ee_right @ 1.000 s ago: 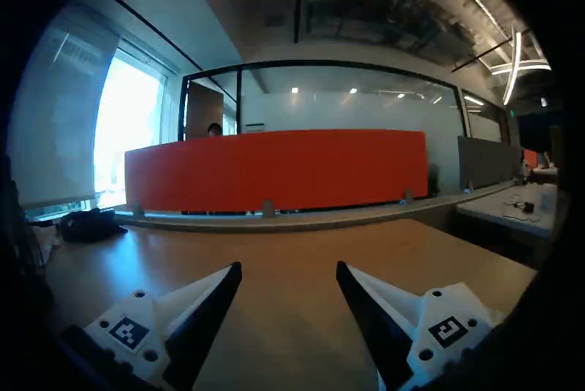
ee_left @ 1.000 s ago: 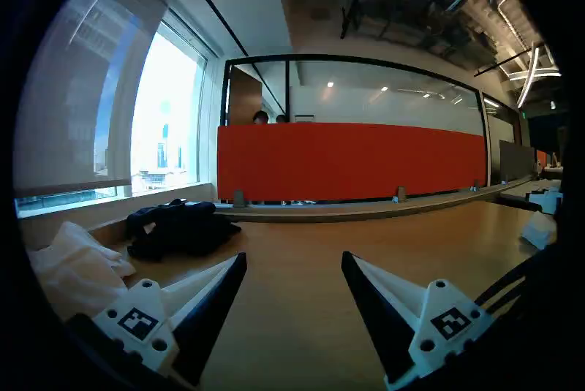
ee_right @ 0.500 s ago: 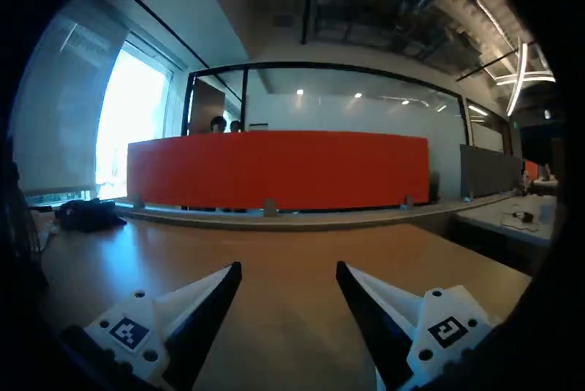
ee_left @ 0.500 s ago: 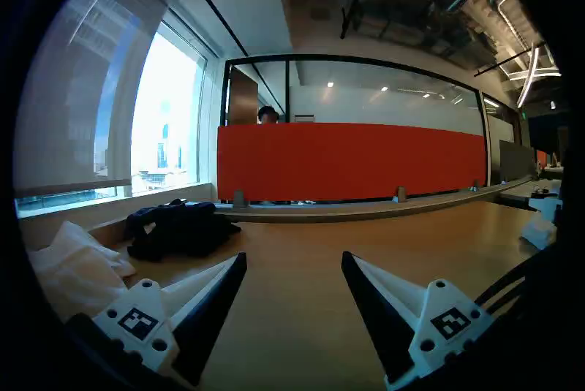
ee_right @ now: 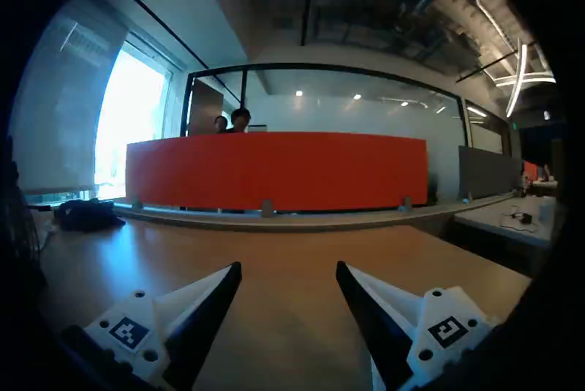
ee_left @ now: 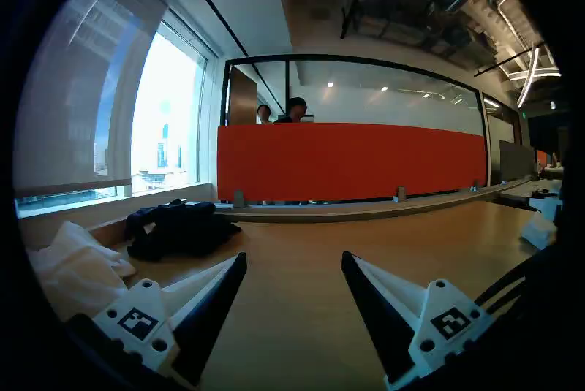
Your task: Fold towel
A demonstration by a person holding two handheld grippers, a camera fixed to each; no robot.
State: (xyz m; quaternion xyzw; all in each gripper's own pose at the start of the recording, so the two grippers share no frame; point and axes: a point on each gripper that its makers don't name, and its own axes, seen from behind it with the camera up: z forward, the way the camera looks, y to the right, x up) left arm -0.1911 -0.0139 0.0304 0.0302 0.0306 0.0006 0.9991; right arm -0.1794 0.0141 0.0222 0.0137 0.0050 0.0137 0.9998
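Towel (ee_left: 77, 268), likely this crumpled white cloth, lies at far left edge of wooden worktop (ee_left: 307, 296), below window. Black bundle (ee_left: 179, 226) just right of it. Left tongs (ee_left: 292, 254) spread apart, empty, over bare wood. Right tongs (ee_right: 288, 264) likewise apart, gripping nothing; orange partition (ee_right: 278, 172) beyond.

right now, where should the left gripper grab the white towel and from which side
Probably a raised fold on the edge nearest the left gripper. The white towel lies crumpled on the table, off to that gripper's left, so swing left and come in low, jaws open. I cannot pick out a clean corner.
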